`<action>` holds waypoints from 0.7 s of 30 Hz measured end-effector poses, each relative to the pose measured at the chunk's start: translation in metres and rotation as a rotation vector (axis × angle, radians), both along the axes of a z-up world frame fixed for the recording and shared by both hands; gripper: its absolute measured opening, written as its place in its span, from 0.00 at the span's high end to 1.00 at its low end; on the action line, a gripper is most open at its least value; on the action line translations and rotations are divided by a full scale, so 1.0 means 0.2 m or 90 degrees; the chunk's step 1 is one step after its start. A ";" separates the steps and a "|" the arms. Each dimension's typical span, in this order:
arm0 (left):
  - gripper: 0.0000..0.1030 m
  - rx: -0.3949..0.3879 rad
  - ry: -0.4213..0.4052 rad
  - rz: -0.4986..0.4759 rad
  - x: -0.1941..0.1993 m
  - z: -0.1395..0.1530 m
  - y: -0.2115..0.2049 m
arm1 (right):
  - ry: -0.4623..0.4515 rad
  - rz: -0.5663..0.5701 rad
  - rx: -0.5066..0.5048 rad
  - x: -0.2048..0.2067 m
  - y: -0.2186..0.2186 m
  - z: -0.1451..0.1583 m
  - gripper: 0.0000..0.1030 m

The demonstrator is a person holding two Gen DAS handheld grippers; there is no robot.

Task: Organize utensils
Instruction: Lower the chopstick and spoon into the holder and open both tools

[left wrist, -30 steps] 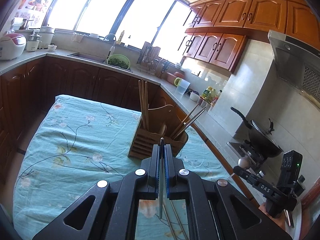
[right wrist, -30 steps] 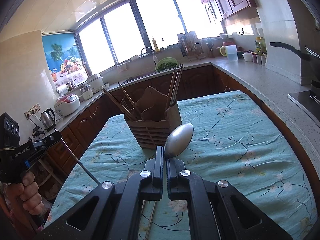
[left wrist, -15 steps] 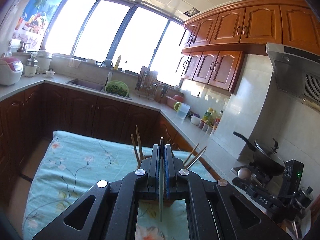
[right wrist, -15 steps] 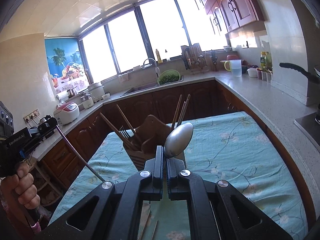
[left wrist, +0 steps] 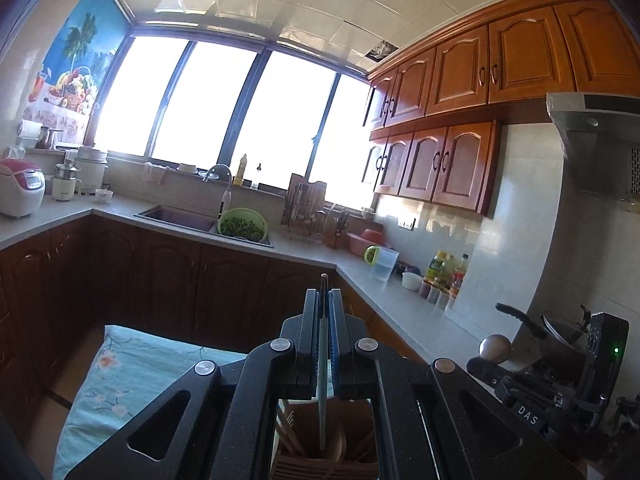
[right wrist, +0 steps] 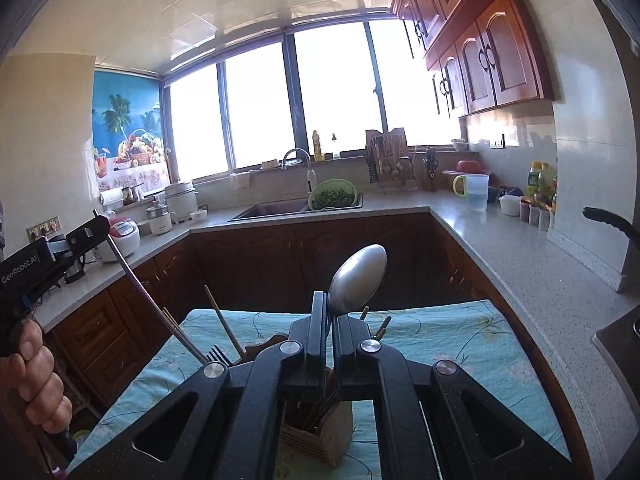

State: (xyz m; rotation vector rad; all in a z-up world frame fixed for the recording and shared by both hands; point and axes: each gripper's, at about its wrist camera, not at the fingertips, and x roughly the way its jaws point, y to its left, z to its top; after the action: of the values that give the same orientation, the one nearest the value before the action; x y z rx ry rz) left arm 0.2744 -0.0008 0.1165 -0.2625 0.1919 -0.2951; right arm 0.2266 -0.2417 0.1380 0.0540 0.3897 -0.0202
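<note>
The left tool [left wrist: 323, 312] is clamped narrowly on a thin metal chopstick [left wrist: 322, 380], which runs down between the fingers toward the wooden utensil holder [left wrist: 320, 464] directly beneath; whether its lower tip touches the holder cannot be told. In the right wrist view the same chopstick [right wrist: 148, 296] slants from the left tool [right wrist: 96, 226] down toward the holder's left side.

The right tool [right wrist: 330, 320] is closed on the neck of a metal spoon [right wrist: 358, 278], bowl upward and above the fingertips. The holder [right wrist: 318, 436] stands under this tool on the desk [right wrist: 440, 344] (covered by a floral cloth), set back from the far edge. A fork [right wrist: 218, 354] and wooden chopsticks [right wrist: 224, 322] project from the holder. Bare cloth is seen to the right of the holder, up to the desk's right edge.
</note>
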 end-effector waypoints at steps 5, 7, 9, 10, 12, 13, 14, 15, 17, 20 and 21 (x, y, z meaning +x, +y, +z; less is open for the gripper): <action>0.98 0.017 0.005 0.017 0.08 -0.15 -0.11 | 0.020 -0.004 -0.017 0.07 0.03 -0.13 0.98; 0.98 0.013 0.013 0.017 0.11 -0.20 -0.13 | 0.029 -0.007 -0.016 0.09 0.04 -0.18 0.98; 0.98 0.010 0.022 0.012 0.13 -0.25 -0.15 | 0.041 -0.004 -0.009 0.10 0.04 -0.23 0.98; 0.98 0.006 0.027 0.005 0.14 -0.27 -0.16 | 0.047 -0.004 -0.007 0.11 0.04 -0.25 0.98; 0.98 0.010 0.039 0.001 0.16 -0.30 -0.16 | 0.058 -0.004 -0.004 0.12 0.04 -0.29 0.98; 0.98 0.011 0.045 0.001 0.17 -0.31 -0.16 | 0.064 -0.003 0.001 0.13 0.04 -0.31 0.98; 0.98 0.011 0.053 -0.001 0.18 -0.32 -0.15 | 0.071 -0.002 0.007 0.13 0.04 -0.33 0.98; 0.98 0.011 0.060 -0.003 0.19 -0.33 -0.14 | 0.079 -0.001 0.012 0.14 0.03 -0.35 0.98; 0.98 0.012 0.075 -0.003 0.21 -0.34 -0.12 | 0.095 0.001 0.020 0.15 0.02 -0.39 0.98; 0.98 0.005 0.094 -0.006 0.22 -0.35 -0.07 | 0.116 0.003 0.031 0.16 0.01 -0.44 0.98; 0.98 0.003 0.100 -0.008 0.22 -0.36 -0.06 | 0.122 0.003 0.035 0.16 0.01 -0.46 0.98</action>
State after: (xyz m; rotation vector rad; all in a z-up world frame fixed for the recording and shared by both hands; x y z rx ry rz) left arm 0.3189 -0.0125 0.0454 -0.2804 0.3498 -0.2865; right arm 0.2587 -0.2399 0.0463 0.1061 0.5815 -0.0107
